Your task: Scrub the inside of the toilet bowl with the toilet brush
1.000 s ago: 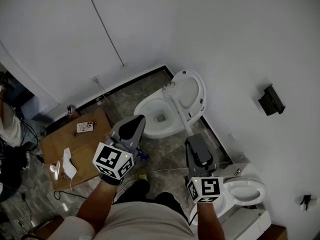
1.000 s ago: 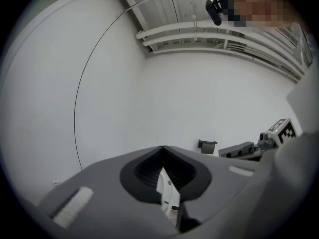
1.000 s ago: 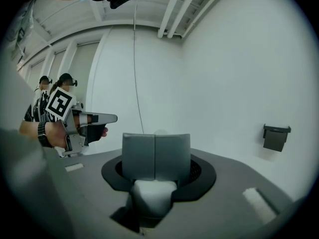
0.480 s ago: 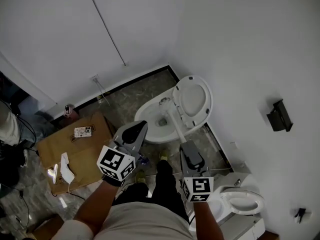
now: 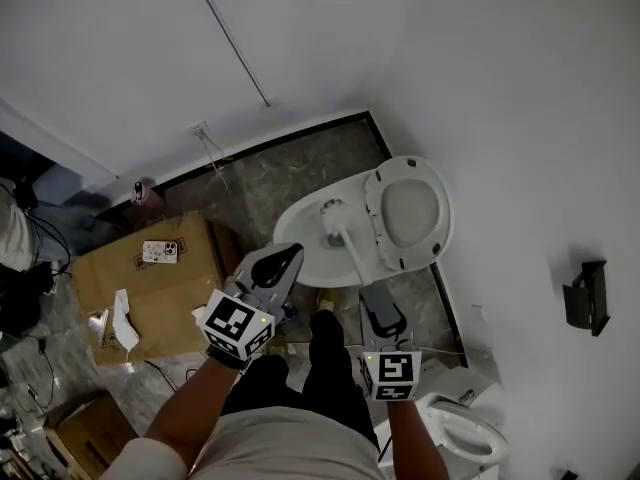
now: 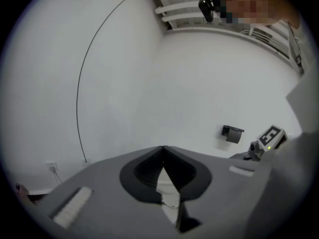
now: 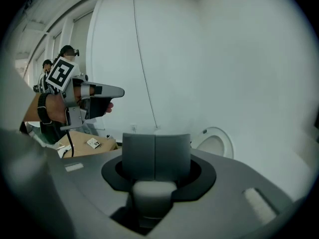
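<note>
Clamping toilet brush (image 5: 349, 246): right gripper (image 5: 373, 296) jaws; left gripper (image 5: 288, 255) jaws touch.

Qty check. Toilets x2: toilet bowl (image 5: 300, 253) w/ lid up, ctr; 2nd toilet (image 5: 462, 436) btm right. toilet brush (image 5: 346, 244) x1. Grippers x2: left gripper (image 5: 289, 255), right gripper (image 5: 371, 293). Marker cubes x2, one per gripper: left cube (image 5: 236, 326), right cube (image 5: 392, 376). Cardboard boxes x2: big box (image 5: 170, 288), small box (image 5: 85, 430) in btm-left corner. On big box: phone (image 5: 160, 252) x1, white paper (image 5: 122, 320) x1. Walls: black wall holder (image 5: 584, 303) x1, wall socket (image 5: 200, 128) x1, wall cable (image 5: 228, 36) x1.
</note>
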Motion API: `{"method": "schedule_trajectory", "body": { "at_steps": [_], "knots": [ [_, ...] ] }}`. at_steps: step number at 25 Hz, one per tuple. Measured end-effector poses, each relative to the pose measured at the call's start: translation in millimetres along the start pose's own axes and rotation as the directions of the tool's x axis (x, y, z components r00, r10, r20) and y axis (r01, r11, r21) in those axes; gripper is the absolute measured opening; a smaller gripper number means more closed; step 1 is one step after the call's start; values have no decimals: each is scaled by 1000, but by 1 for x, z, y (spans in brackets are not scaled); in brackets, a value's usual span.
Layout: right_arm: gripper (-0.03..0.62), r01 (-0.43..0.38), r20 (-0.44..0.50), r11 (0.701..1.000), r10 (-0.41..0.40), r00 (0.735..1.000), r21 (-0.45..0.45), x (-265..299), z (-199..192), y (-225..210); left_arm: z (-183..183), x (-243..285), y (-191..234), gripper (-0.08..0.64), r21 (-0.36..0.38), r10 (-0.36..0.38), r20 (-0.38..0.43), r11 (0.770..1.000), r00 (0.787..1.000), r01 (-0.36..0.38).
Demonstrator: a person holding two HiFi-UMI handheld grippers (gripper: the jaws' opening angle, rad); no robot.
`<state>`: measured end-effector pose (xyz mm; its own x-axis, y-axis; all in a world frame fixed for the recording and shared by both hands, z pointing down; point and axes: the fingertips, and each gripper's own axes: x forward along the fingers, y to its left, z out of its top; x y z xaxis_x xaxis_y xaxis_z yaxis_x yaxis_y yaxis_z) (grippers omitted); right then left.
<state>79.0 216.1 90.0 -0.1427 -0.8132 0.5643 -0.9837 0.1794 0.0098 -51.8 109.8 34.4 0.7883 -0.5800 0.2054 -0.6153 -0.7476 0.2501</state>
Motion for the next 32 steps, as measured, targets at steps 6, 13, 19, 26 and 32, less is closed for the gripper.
{"method": "schedule_trajectory", "body": {
  "at_steps": [6,13,19,26,32],
  "knots": [
    [166,-76,-110,994,68,992,-73,66,-32,-35,-26,53,27,6,-23,54,-33,998,998,-55],
    [166,-116,-195,979,83,977,-167,132,-91,-43,-83,90,57,6,-46,69,-65,996,995,-72],
    [166,-120,-231,964,64,971,-237,180,-148,-33,-149,112,77,6,-54,62,-89,996,994,-67],
    [166,-128,-227,941,57,972,-312,234,-188,-22,-215,134,89,6,-65,40,-104,997,994,-47],
    [166,-133,-215,923,56,975,-360,280,-214,-18,-251,148,100,6,-79,21,-102,996,995,-30]
  ]
}}
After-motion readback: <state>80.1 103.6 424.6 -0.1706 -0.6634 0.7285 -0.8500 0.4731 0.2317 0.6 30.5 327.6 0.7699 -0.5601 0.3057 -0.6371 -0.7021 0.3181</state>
